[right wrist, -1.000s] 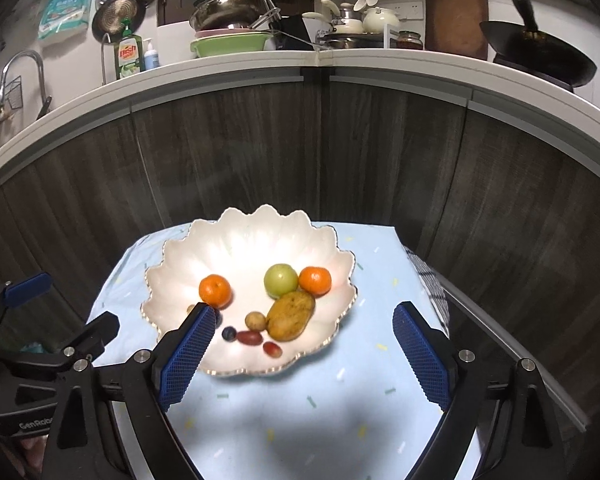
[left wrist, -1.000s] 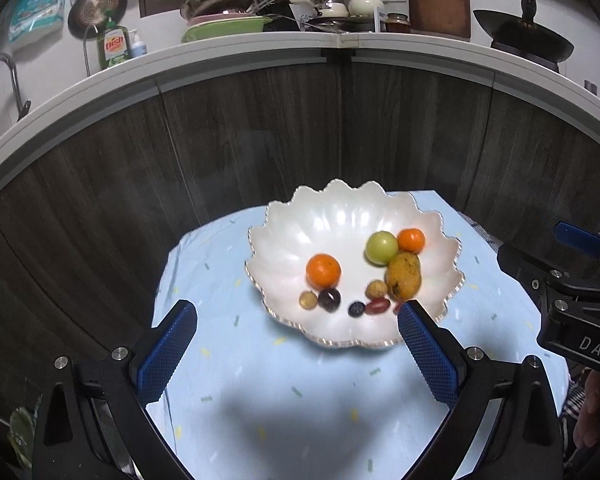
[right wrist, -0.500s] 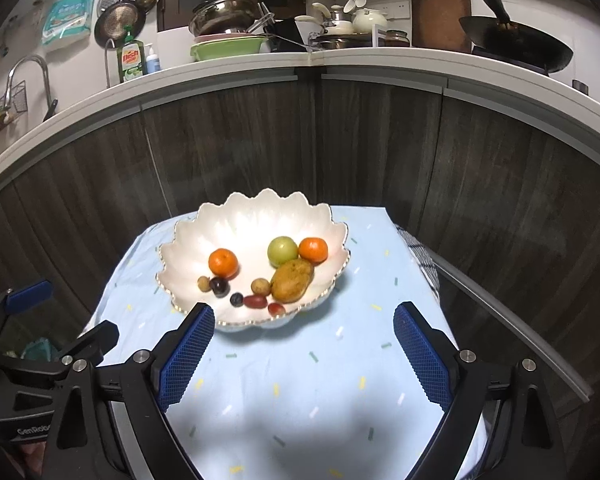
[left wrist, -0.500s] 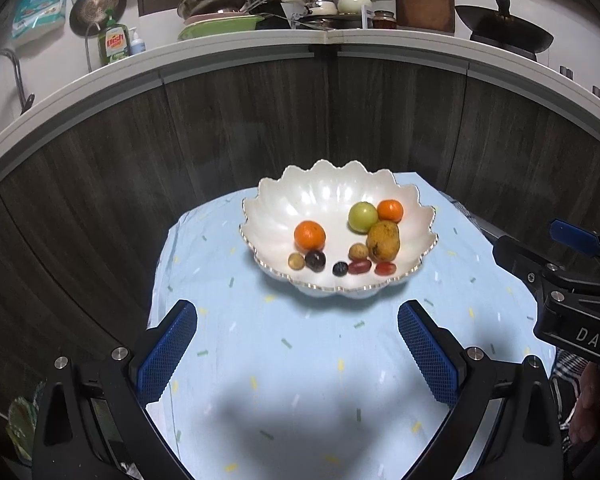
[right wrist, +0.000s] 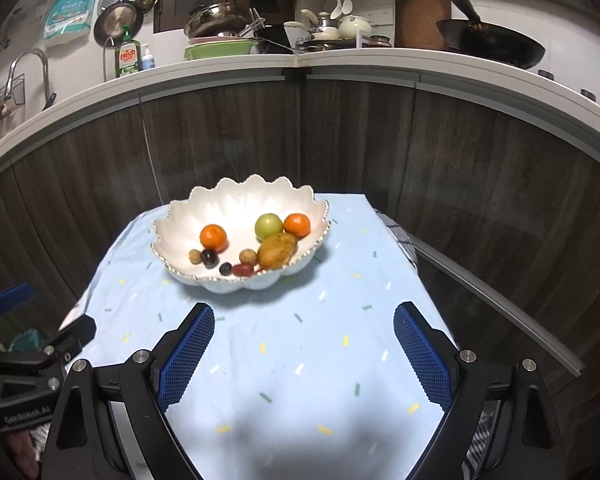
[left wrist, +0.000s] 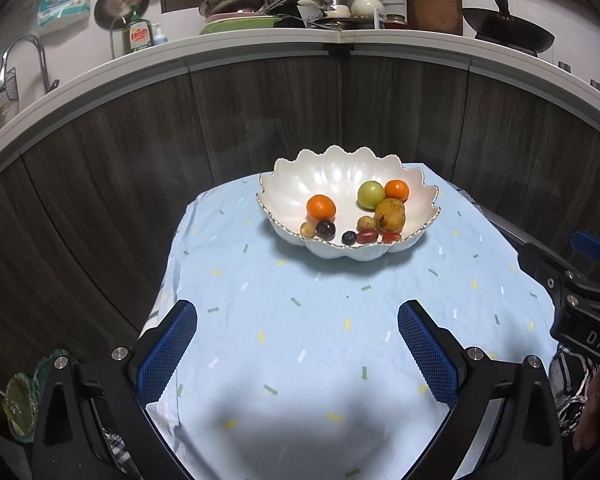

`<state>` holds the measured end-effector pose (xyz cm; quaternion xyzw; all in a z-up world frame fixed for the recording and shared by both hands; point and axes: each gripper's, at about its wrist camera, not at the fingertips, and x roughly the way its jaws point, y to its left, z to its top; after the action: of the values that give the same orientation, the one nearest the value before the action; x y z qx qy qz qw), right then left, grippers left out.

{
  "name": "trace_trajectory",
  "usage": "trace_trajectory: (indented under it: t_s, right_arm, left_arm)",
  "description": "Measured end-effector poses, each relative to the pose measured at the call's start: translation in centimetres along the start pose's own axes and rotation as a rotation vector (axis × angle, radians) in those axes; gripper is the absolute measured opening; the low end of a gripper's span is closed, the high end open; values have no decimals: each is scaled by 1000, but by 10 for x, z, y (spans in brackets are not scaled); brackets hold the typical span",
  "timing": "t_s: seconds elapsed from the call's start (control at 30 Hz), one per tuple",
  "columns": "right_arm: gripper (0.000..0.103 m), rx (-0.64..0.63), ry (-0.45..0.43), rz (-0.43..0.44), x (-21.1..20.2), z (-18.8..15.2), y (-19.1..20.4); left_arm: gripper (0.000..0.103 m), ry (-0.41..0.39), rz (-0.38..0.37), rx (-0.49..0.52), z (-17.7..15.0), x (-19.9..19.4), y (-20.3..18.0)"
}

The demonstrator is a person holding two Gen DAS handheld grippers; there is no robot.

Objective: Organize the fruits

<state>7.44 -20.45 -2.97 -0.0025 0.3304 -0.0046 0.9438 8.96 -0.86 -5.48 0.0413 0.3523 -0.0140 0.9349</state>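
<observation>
A white scalloped bowl [left wrist: 332,176] [right wrist: 236,204] stands at the far end of a small table under a light blue cloth [left wrist: 320,332] [right wrist: 300,344]. In it lie two oranges [left wrist: 321,206] [right wrist: 214,237], a green round fruit [left wrist: 371,194] [right wrist: 268,226], a brownish mango [left wrist: 389,214] [right wrist: 277,249] and several small dark, red and tan fruits [left wrist: 326,229] [right wrist: 209,257]. My left gripper [left wrist: 298,344] is open over the near cloth, well short of the bowl, nothing between its blue pads. My right gripper [right wrist: 304,348] is likewise open and holds nothing.
Dark wood cabinet fronts [left wrist: 260,120] curve close behind the table. The counter above holds pots, a wok [right wrist: 496,46], dish soap [left wrist: 139,34] and a tap [right wrist: 28,68]. The right gripper's body shows at the left view's right edge [left wrist: 580,304]. A hand shows at lower right [left wrist: 596,412].
Both grippers have drawn back from the bowl, which now sits farther off and smaller in both views. The jaws stayed wide open. The fruits have not moved.
</observation>
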Motion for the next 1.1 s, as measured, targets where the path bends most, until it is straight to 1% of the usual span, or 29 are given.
trace_trajectory:
  t_s: [0.13, 0.27, 0.37, 0.6, 0.8, 0.9, 1.1]
  right_arm:
    - [92, 17, -5, 5, -6, -10, -2]
    - [92, 16, -40, 0, -16, -14, -3]
    - [92, 30, -49, -3, -20, -22, -4]
    - [92, 29, -31, -15, -18, -36, -7]
    - [92, 22, -63, -21, -21, -39, -6]
    - [92, 16, -75, -18, -23, -41, -5]
    - [92, 15, -96, -13, -25, -46, -4]
  left_arm:
    - [102, -12, 11, -9, -12, -4, -1]
    - [102, -12, 9, -9, -25, -9, -5]
    - [102, -14, 12, -1, -34, -11, -8]
    - [102, -46, 42, -13, -42, -17, -4]
    - [102, -51, 53, -12, -48, -17, -4]
    - [102, -67, 64, -20, -50, -20, -2]
    - [102, -126, 97, -17, -54, -29, 1]
